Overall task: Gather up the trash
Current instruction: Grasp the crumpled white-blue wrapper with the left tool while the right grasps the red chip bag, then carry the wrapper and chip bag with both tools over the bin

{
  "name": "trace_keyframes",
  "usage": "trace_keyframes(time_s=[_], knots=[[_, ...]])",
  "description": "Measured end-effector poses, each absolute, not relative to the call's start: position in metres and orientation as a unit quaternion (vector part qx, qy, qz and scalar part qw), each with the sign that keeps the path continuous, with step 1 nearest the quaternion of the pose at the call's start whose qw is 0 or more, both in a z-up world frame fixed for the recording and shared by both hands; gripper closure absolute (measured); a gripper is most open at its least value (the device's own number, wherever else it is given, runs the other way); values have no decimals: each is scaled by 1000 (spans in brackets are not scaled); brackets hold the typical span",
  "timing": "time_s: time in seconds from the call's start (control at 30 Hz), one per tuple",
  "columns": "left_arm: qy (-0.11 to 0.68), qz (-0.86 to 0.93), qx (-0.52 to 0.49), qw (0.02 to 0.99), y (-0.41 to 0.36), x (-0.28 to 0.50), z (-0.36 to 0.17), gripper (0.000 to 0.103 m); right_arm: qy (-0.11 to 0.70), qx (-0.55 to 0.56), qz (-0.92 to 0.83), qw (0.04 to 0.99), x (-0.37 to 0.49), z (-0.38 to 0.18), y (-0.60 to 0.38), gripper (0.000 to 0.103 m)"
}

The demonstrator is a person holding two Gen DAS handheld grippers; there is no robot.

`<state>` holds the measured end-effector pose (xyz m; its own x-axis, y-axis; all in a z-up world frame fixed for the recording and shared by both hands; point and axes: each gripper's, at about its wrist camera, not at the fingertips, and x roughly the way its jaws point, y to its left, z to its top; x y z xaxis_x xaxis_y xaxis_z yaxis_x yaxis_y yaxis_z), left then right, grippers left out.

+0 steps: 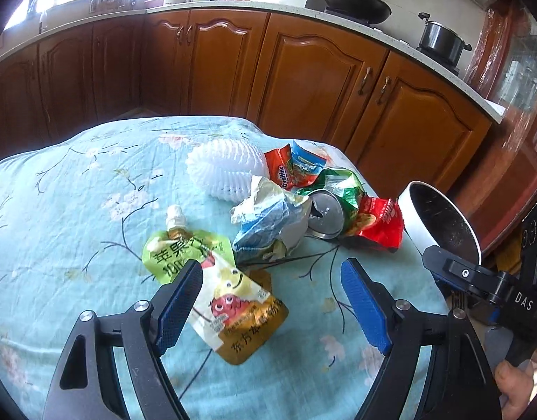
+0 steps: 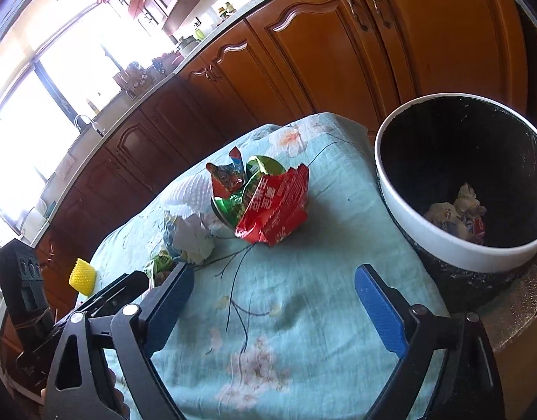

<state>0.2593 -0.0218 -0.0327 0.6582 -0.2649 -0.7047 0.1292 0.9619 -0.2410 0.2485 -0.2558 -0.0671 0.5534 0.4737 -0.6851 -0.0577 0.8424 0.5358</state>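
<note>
Your left gripper [image 1: 272, 276] hangs over the blue floral tablecloth [image 1: 76, 210], jaws spread wide, nothing between the pads. Your right gripper [image 2: 273, 281] is likewise spread and empty.

Edges: past your right gripper, up and to its right, the cloth ends at the table's far-right corner, and the white-rimmed trash bin [image 2: 443, 245] stands just off that edge, mouth open toward you, a few crumpled scraps at its bottom. In the left view the bin [image 1: 413, 224] sits right of the pile, with the other gripper's black body in front of it.

Open room: bare cloth lies between your right gripper's fingers and ahead up to the red snack wrapper [image 2: 273, 210]. Left of your left gripper, a wide stretch of cloth is bare.

Task things: the juice pouch [image 1: 219, 280] lies flat just ahead of your left finger, partly under it; its long axis runs diagonally, cap [image 1: 175, 217] pointing away and left, base toward you and right. Beyond it: crumpled paper wad [image 1: 268, 224], a can [image 1: 324, 217] on its side with its top facing you, white foam netting [image 1: 223, 168], an Ovaltine sachet [image 1: 280, 169].
</note>
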Motion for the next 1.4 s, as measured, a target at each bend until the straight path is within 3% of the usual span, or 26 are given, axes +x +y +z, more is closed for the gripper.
trace_keyframes(time_s=[0.07,0.37,0.43,0.5,0.57,0.73,0.97,1.4], knots=[[405,-108,-82,904,-22,274,-32,22,447,241,157,847,261,-69,-255,17],[440,-108,-48,890,-36,324,-50,24,471,277,157,823,304,-97,-251,20],[444,-112,-46,888,-37,329,-54,31,471,282,159,821,306,-99,-251,23],[451,-123,-46,883,-38,332,-59,51,468,285,162,820,307,-100,-251,31],[450,-131,-40,882,-39,331,-62,58,465,284,165,822,306,-101,-251,50],[434,-136,-36,890,-36,316,-58,70,434,278,171,840,295,-92,-257,62],[414,-157,-83,893,-26,285,-46,73,410,254,182,857,266,-77,-260,63],[410,-230,-84,878,-66,258,-39,73,393,238,175,871,222,-58,-292,63]])
